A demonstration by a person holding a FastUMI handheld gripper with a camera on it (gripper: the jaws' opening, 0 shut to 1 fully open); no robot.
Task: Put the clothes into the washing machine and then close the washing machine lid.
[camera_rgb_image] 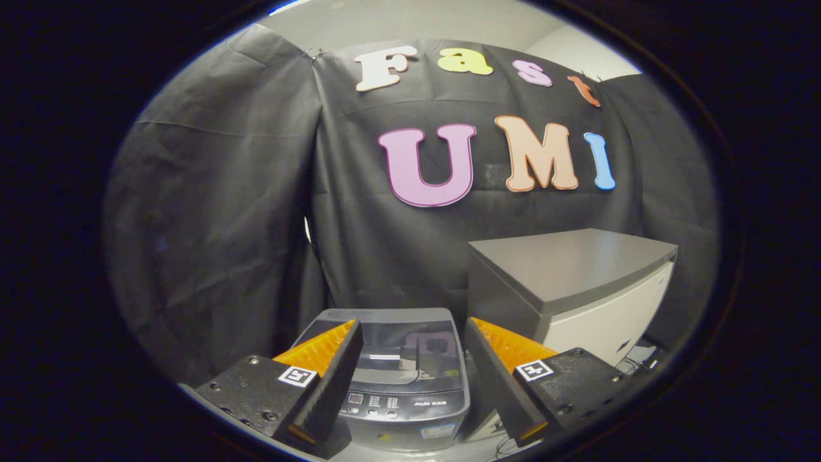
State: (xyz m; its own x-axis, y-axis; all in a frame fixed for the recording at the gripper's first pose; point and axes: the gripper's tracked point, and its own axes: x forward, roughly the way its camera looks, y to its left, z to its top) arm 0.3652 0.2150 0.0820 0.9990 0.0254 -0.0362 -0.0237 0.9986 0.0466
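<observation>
A small grey top-loading washing machine (pixel 401 378) stands below and just beyond my fingers, seen between them. Its dark glass lid (pixel 410 351) lies flat and shut, reflecting the booth wall, and a control panel runs along its near edge. My gripper (pixel 410 333) hovers above the machine's front, open, with a wide gap and nothing between its fingers. Both fingers (pixel 333 372) frame the lid without touching it.
A low white cabinet with a grey top (pixel 571 269) stands right beside the machine, on its right and taller than it. The black cloth wall (pixel 224 224) closes off the back and left. Cables lie on the floor at the cabinet's right foot (pixel 632 362).
</observation>
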